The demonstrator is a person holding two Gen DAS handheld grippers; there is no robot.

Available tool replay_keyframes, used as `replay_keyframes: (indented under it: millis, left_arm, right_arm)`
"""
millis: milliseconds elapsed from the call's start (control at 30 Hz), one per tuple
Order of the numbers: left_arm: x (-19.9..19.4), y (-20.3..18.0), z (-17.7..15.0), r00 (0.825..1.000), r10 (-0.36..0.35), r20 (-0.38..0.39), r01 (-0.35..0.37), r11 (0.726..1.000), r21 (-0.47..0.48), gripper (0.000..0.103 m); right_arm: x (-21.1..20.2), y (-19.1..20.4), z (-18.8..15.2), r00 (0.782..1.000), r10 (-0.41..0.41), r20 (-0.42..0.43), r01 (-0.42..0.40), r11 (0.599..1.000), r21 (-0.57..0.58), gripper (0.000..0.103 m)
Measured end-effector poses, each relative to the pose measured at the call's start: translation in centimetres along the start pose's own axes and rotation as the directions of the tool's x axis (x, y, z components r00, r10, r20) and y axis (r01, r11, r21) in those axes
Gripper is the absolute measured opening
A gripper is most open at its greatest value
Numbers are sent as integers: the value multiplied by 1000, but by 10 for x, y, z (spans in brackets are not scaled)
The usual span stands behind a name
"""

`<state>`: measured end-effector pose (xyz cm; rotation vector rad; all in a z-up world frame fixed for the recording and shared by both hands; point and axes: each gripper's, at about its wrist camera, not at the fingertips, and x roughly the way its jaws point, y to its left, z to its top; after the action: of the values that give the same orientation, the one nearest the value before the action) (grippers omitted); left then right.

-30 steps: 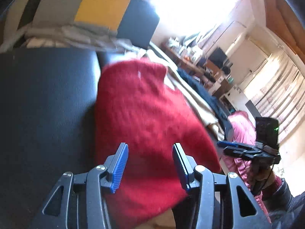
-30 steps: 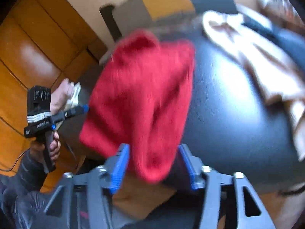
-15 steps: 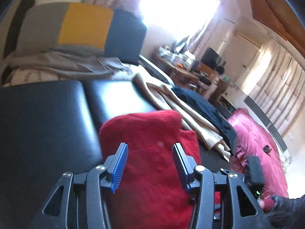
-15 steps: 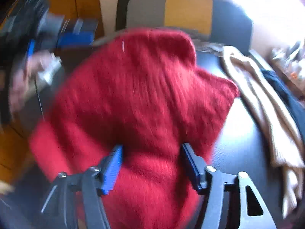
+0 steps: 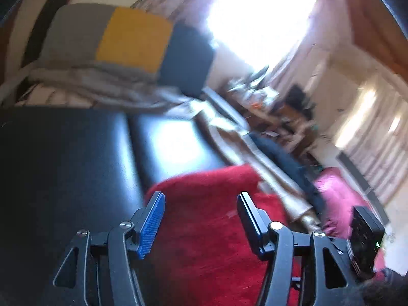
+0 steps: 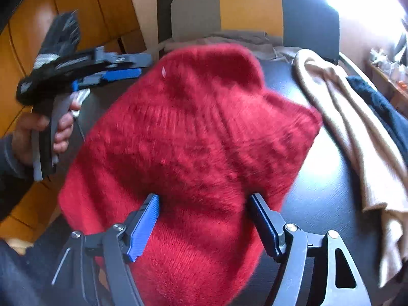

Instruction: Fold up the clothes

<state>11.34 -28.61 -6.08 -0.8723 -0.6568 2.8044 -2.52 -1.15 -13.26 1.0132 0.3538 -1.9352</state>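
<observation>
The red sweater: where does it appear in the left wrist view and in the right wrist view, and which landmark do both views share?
Left wrist view: the red sweater lies at lower centre, behind the gripper's fingers.
Right wrist view: it fills the centre, from the gripper's fingers upward.
Shared landmark: the grey, yellow and dark cushion, at upper left there, at top centre here.

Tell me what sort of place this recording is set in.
Probably a lived-in home, a living room or bedroom. Clothes lie on a black padded surface: a red sweater and a beige garment. Behind are a curtained bright window and a cluttered desk.
</observation>
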Motion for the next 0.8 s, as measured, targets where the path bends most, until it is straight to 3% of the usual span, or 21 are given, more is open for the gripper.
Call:
replay_keyframes:
  millis: [100,200,267,333,367,433,533,700,800]
  left_arm:
    - [24,-6,15,996,-35,-83,42,996,83,59]
    - [57,-13,19,978,-50,-201,82,985,153,58]
    - [76,-19,13,968,10,-250,49,972,229,57]
    - [98,-23,-2,951,137,-277,-37,940,338,61]
    - [103,-19,-7,951,152,-268,-58,943,328,64]
    - [108,-6,-12,959,126,-253,-63,968,244,67]
    - [108,-7,-16,962,161,-222,-107,966,235,69]
    - [105,-4,-7,965,149,-214,-108,975,195,70]
    - [83,-6,4,971,143,-193,-113,981,158,70]
  right_arm:
    - [-6,3,19,999,15,41,-15,1000,11,74]
    - [1,14,30,998,5,58,-4,1000,-23,77]
    - [14,22,30,999,-9,41,11,999,-32,82]
    - [29,30,12,999,-48,19,49,997,-54,93]
    - [35,34,3,996,-82,21,83,993,-83,102]
    - [38,36,-23,989,-101,108,113,987,-115,103]
    - [38,26,-29,983,-68,173,79,995,-63,103]
    - [39,26,-27,980,-67,186,82,994,-75,103]
    - [39,29,-25,980,-80,181,96,992,-79,103]
